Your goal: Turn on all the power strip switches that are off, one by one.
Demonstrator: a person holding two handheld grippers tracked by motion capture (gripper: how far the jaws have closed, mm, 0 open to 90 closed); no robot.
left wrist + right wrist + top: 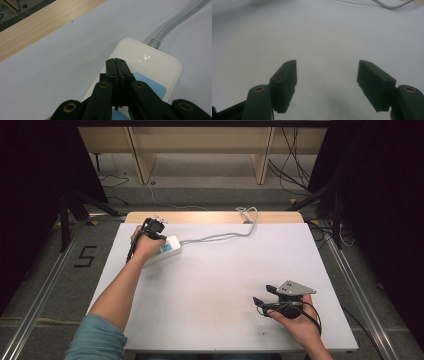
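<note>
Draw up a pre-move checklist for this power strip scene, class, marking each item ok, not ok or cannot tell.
1. Left gripper over the power strip: ok.
2. Left jaws closed together, holding nothing: ok.
3. Closed tips actually touching the strip's top: cannot tell.
4. Right gripper open, with bare table between its jaws: ok.
5. Grey cable lies slack, running to the far edge: ok.
6. Strip lies flat on the table: ok.

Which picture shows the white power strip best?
The left gripper view: the power strip is close, with its blue label and cord. The high view shows it small, partly under the hand. The right gripper view catches just the cord.
</note>
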